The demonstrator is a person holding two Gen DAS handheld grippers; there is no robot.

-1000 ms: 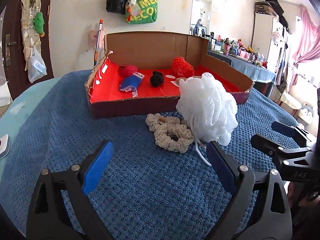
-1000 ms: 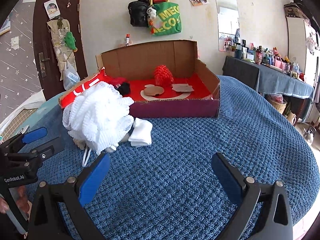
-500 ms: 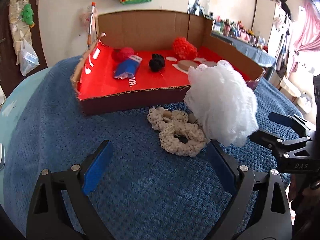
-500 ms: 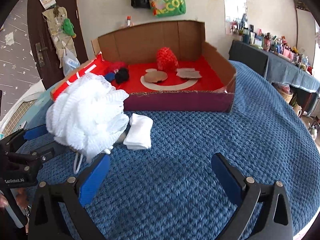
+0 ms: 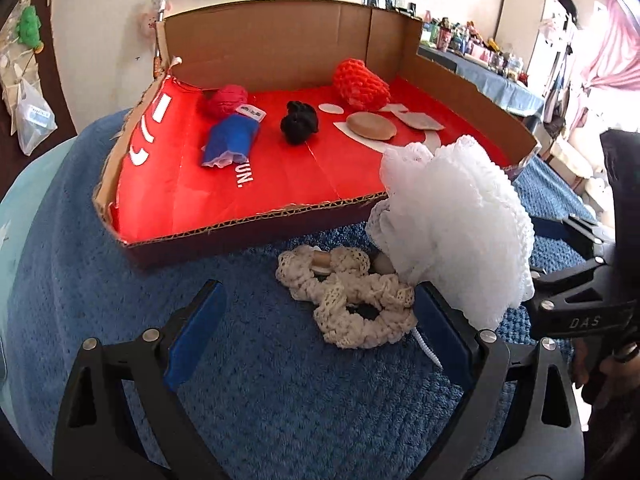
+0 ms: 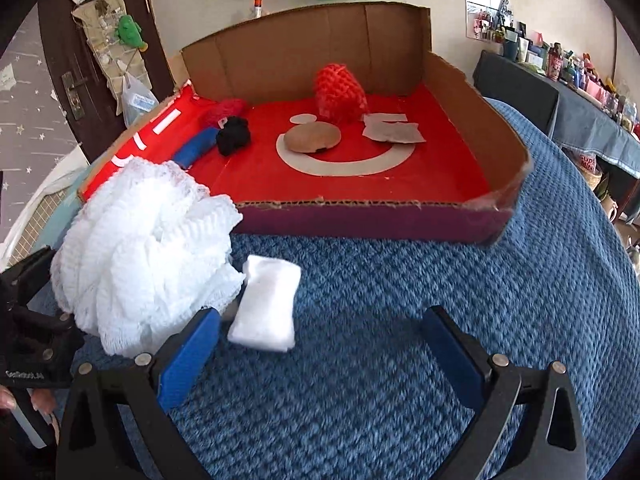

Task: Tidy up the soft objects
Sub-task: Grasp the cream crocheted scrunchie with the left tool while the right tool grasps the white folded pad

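Both of my grippers have dropped lower and pushed in toward the pile over the last second, so the box now sits higher and the loose things loom larger in front of me. My left gripper (image 5: 316, 336) is spread wide with nothing between its blue pads, and the cream crochet scrunchies (image 5: 352, 300) lie just ahead, close to its right pad. My right gripper (image 6: 316, 356) is just as wide open and empty, with the folded white cloth (image 6: 266, 306) right at its left pad. The white mesh pouf (image 5: 456, 220) stands between the two, touching the scrunchies and hard against the near wall of the cardboard box (image 6: 360, 216). In the box already: red knit piece (image 5: 362, 84), black bundle (image 5: 300, 122), blue pouch (image 5: 232, 140). So three soft things remain on the blue blanket (image 6: 400, 320), and I reckon each gripper is lined up for a pick, nothing grasped yet.
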